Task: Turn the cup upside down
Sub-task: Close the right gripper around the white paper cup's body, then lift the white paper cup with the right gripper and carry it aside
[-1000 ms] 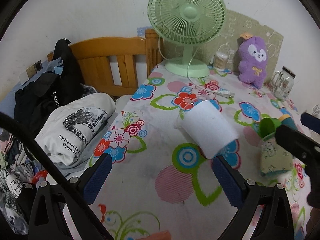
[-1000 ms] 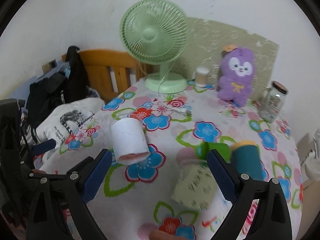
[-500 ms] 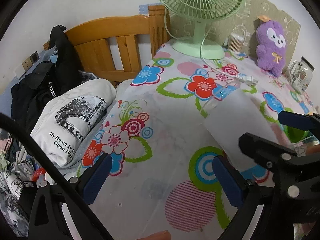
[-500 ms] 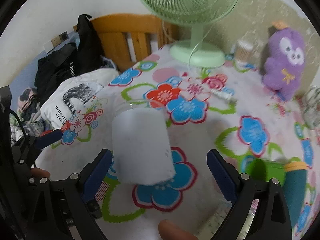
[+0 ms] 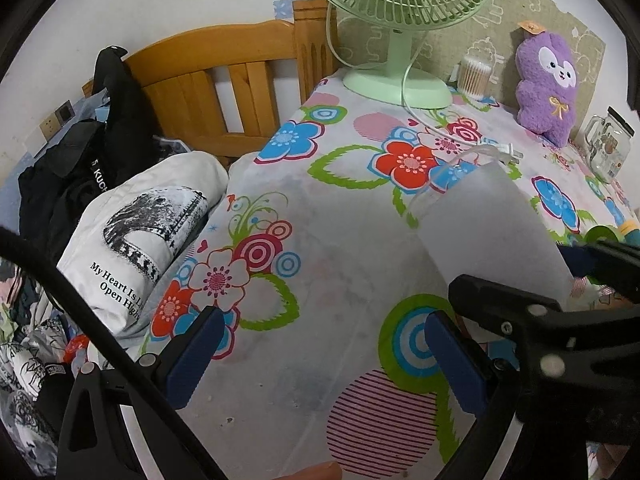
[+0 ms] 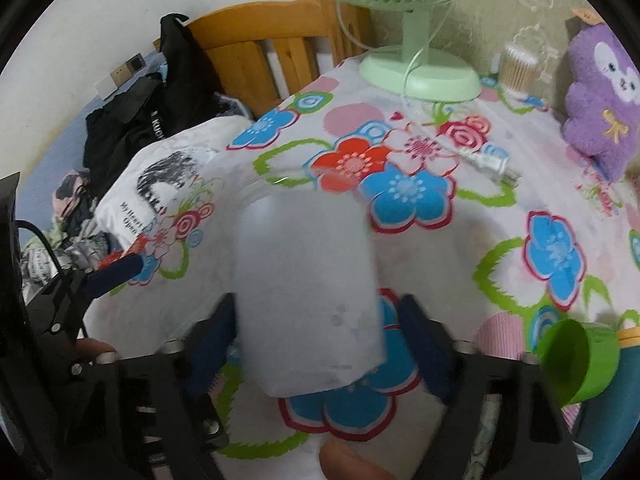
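Note:
A frosted white cup [image 6: 308, 292] stands upright on the floral tablecloth, its clear rim at the top. My right gripper [image 6: 316, 344] has its blue pads either side of the cup's lower half, narrowed around it; the left pad looks against the wall, the right pad close beside it. In the left wrist view the cup [image 5: 492, 232] is at the right with the right gripper's black frame in front of it. My left gripper [image 5: 324, 356] is open and empty, low over the cloth to the left of the cup.
A green fan [image 5: 400, 80] stands at the back with its cord and plug [image 5: 496, 150] on the cloth. A purple plush [image 5: 546, 84], a cotton-swab jar [image 5: 474, 76] and a glass jar [image 5: 608, 148] are at the back right. A green cup [image 6: 576, 360] lies to the right.
My right gripper has moved forward to the cup and its jaws have narrowed around the lower half. My left gripper has stayed open and shifted slightly.

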Demonstrator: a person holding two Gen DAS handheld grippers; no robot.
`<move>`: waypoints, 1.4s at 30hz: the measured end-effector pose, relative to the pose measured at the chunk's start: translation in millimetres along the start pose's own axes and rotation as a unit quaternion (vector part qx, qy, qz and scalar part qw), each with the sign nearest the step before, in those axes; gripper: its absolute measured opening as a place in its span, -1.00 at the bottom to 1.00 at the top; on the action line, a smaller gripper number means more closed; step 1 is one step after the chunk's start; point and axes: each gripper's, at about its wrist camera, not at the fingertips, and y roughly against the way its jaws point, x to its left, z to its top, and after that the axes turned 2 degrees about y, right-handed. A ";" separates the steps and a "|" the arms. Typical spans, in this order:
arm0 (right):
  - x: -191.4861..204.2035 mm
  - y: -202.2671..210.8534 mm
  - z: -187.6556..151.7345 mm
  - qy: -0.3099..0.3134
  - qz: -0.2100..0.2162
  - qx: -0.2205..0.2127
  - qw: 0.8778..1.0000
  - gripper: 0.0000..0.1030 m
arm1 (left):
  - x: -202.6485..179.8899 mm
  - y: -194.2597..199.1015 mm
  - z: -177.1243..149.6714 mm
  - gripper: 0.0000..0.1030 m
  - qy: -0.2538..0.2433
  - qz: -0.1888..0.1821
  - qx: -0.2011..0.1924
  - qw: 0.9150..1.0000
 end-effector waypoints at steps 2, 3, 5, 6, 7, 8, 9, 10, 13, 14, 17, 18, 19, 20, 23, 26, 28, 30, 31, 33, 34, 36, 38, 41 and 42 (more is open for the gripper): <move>-0.7 -1.0 0.0 -0.002 0.005 0.003 1.000 0.24 | 0.1 1.0 -0.2 0.97 0.000 0.000 -0.001 1.000; 0.0 -0.1 -0.2 0.000 0.005 0.002 1.000 0.20 | 0.1 2.2 -0.6 0.97 0.000 -0.001 -0.002 1.000; 0.8 3.9 -0.5 0.000 0.005 -0.001 1.000 0.16 | 0.3 5.6 -1.5 0.97 0.000 -0.001 -0.005 1.000; 0.7 6.9 -0.9 -0.002 0.008 -0.005 1.000 0.15 | 0.5 7.6 -1.9 0.97 0.000 -0.001 -0.007 1.000; 1.0 10.0 -1.5 -0.003 0.010 -0.008 1.000 0.14 | 0.7 10.7 -2.5 0.97 0.000 -0.002 -0.009 1.000; 1.3 12.9 -2.0 -0.003 0.012 -0.011 1.000 0.14 | 0.6 13.3 -3.0 0.97 0.001 -0.003 -0.010 1.000; 1.8 16.5 -2.8 -0.004 0.011 -0.015 1.000 0.14 | 0.5 17.3 -3.8 0.97 0.002 -0.004 -0.013 1.000; 2.3 23.0 -4.7 -0.004 0.008 -0.022 1.000 0.13 | 0.1 21.0 -4.7 0.97 0.002 -0.006 -0.015 1.000; 3.6 42.5 -12.8 -0.003 -0.001 -0.039 0.999 0.13 | -1.8 34.6 -8.1 0.97 0.000 -0.010 -0.025 1.000; 3.3 48.4 -15.7 -0.004 -0.003 -0.043 0.999 0.13 | -2.6 39.2 -9.5 0.97 -0.001 -0.011 -0.028 1.000; 4.0 71.3 -29.5 -0.004 -0.016 -0.057 0.998 0.13 | -7.1 53.6 -16.0 0.97 -0.004 -0.017 -0.037 0.999; 3.7 77.0 -33.7 -0.004 -0.020 -0.060 0.998 0.13 | -10.0 58.9 -18.6 0.97 -0.007 -0.020 -0.039 0.999; 3.4 85.7 -40.4 -0.005 -0.025 -0.064 0.998 0.13 | -13.2 63.5 -21.6 0.97 -0.009 -0.023 -0.041 0.999; 2.6 95.4 -48.7 -0.008 -0.029 -0.068 0.997 0.13 | -16.3 67.3 -24.2 0.97 -0.011 -0.026 -0.042 0.999; -0.8 115.7 -71.2 -0.016 -0.041 -0.072 0.996 0.14 | -28.3 78.7 -34.0 0.97 -0.023 -0.035 -0.044 0.998; -4.4 135.4 -96.8 -0.025 -0.053 -0.074 0.995 0.14 | -42.2 89.7 -44.9 0.97 -0.034 -0.045 -0.045 0.997; -5.2 148.5 -117.2 -0.031 -0.063 -0.074 0.995 0.14 | -52.6 97.7 -53.7 0.97 -0.044 -0.052 -0.045 0.997; -4.7 158.2 -133.8 -0.031 -0.075 -0.073 0.994 0.14 | -63.0 104.3 -61.5 0.97 -0.053 -0.057 -0.045 0.996; -4.3 164.3 -144.2 -0.030 -0.084 -0.072 0.993 0.14 | -67.6 107.2 -65.3 0.97 -0.058 -0.060 -0.045 0.996; -3.2 174.4 -162.4 -0.029 -0.100 -0.071 0.992 0.14 | -75.9 112.9 -73.4 0.97 -0.066 -0.065 -0.044 0.995; -1.6 178.8 -171.2 -0.028 -0.111 -0.069 0.991 0.14 | -79.9 115.7 -78.1 0.97 -0.069 -0.068 -0.043 0.994; -0.6 186.3 -189.0 -0.030 -0.128 -0.066 0.989 0.14 | -87.3 121.5 -87.7 0.97 -0.076 -0.076 -0.040 0.993; -1.8 191.9 -205.4 -0.036 -0.139 -0.060 0.988 0.14 | -95.5 126.2 -96.8 0.97 -0.085 -0.082 -0.037 0.992; -8.6 196.8 -228.7 -0.058 -0.149 -0.045 0.986 0.14 | -108.4 132.6 -110.9 0.97 -0.100 -0.092 -0.032 0.990; -11.5 198.0 -235.5 -0.066 -0.149 -0.040 0.986 0.14 | -112.3 135.1 -115.8 0.97 -0.106 -0.096 -0.031 0.989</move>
